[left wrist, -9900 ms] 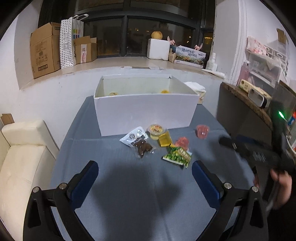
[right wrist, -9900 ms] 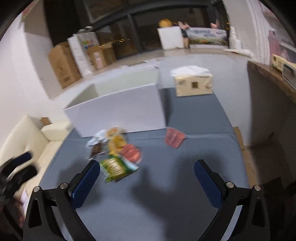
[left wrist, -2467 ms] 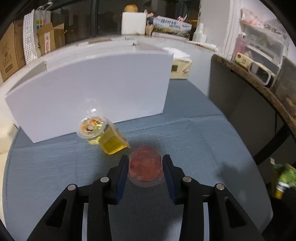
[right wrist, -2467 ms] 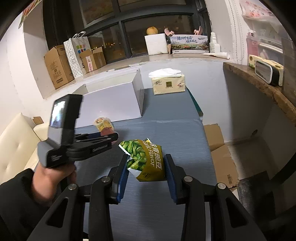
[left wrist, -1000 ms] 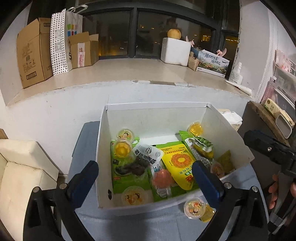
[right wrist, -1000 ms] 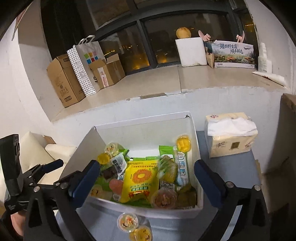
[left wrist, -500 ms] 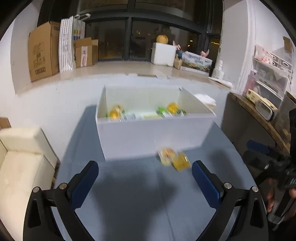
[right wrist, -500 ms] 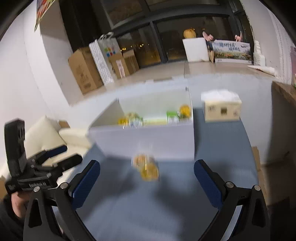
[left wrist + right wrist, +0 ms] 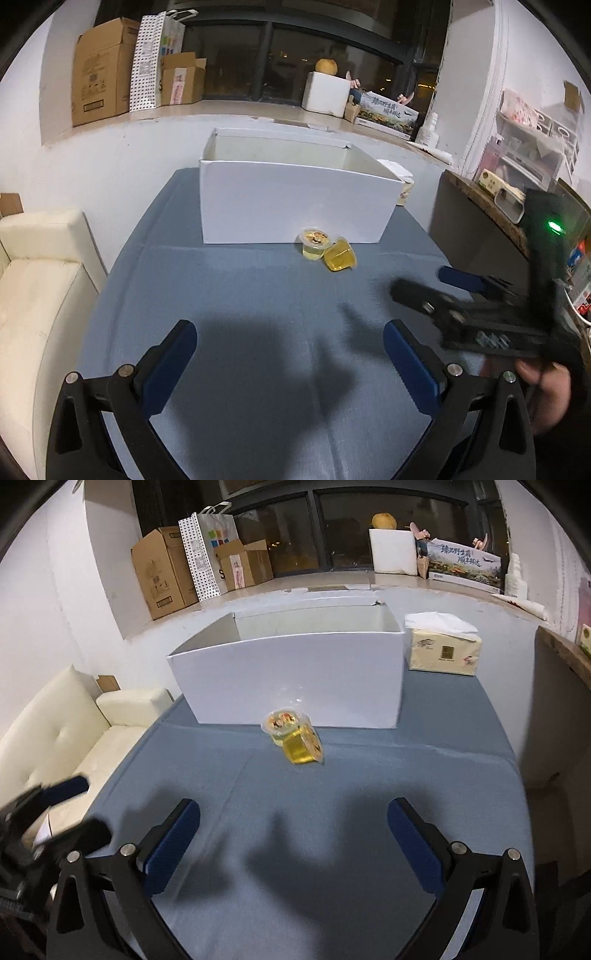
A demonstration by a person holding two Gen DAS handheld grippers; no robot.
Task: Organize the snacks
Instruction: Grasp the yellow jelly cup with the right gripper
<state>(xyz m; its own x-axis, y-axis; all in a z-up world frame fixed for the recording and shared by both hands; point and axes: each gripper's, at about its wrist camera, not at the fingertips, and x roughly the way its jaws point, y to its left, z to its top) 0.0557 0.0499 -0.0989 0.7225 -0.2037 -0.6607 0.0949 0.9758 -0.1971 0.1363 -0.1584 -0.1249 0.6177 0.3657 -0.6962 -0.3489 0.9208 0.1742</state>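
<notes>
Two yellow jelly cups lie on the blue-grey table just in front of the white box (image 9: 291, 199): one with its printed lid facing me (image 9: 315, 239), one tipped on its side (image 9: 340, 258). Both show in the right wrist view too, the lidded cup (image 9: 282, 722) and the tipped cup (image 9: 303, 747), in front of the box (image 9: 295, 679). The box's contents are hidden behind its front wall. My left gripper (image 9: 290, 365) is open and empty, low over the near table. My right gripper (image 9: 293, 843) is open and empty; it also shows at the right of the left wrist view (image 9: 439, 288).
A tissue box (image 9: 441, 650) stands right of the white box. A cream sofa (image 9: 33, 288) is left of the table. A dark counter (image 9: 476, 221) with appliances is at the right. Cardboard boxes (image 9: 162, 572) line the windowsill behind.
Both grippers have pulled back from above the box and dropped lower over the near table. The box's inside is no longer visible. The two jelly cups have not moved.
</notes>
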